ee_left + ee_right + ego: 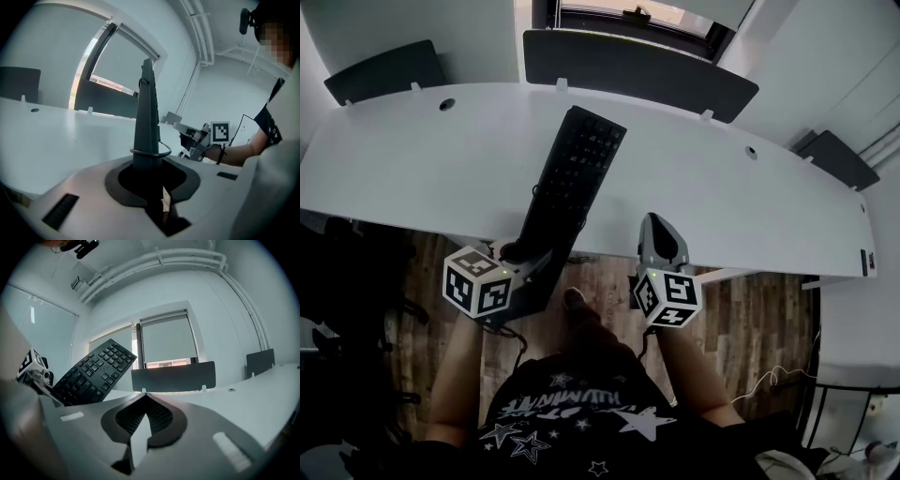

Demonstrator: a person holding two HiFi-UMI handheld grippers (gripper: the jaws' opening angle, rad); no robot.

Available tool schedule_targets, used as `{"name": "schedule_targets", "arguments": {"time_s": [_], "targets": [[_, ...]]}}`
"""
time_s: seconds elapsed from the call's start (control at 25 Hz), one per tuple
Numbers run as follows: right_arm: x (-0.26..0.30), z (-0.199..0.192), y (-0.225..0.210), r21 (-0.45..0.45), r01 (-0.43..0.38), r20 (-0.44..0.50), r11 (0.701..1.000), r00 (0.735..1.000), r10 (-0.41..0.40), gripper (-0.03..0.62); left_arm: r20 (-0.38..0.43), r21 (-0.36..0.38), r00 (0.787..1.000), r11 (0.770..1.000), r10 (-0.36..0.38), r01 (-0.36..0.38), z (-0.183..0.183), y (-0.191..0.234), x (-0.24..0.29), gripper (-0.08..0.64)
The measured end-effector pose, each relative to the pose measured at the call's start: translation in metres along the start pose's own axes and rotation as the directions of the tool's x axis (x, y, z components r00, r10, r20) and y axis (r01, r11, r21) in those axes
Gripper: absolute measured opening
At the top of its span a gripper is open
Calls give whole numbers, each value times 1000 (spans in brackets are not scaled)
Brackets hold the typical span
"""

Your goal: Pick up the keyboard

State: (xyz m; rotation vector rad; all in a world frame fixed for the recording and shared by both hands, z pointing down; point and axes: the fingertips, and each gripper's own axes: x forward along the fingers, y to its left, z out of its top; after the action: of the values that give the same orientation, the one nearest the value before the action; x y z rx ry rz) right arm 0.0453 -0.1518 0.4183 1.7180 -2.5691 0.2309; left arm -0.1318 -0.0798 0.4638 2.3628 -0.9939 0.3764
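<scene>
The left gripper [528, 255] is clamped on the near end of the black keyboard [577, 169]. The keyboard runs straight ahead from its jaws, tilted, with the key face turned toward the right gripper [662, 228]. That gripper is just to the right, apart from the keyboard, with its jaws pressed together on nothing. The keyboard's far end reaches out over the white desk [722, 197]. Beyond it, a dark divider panel [637, 67] lines the far edge.
</scene>
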Motion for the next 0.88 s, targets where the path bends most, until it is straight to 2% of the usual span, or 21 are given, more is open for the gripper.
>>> {"name": "schedule_targets", "arguments": {"time_s": [0.4,0.64,0.88], "targets": [[-94,-19,39,-19,30,-43,999,999,-31,3,12,52,998,997,-55,54,-32,-38,-52,72],[-125,-28,53,-53,50,-102,997,993,-55,3,9,56,993,992,-114,114,-43,-59,-61,72],[-140,-29,49,-63,73,-105,995,991,-79,3,15,53,991,990,-133,132,-59,-73,-66,72]]}}
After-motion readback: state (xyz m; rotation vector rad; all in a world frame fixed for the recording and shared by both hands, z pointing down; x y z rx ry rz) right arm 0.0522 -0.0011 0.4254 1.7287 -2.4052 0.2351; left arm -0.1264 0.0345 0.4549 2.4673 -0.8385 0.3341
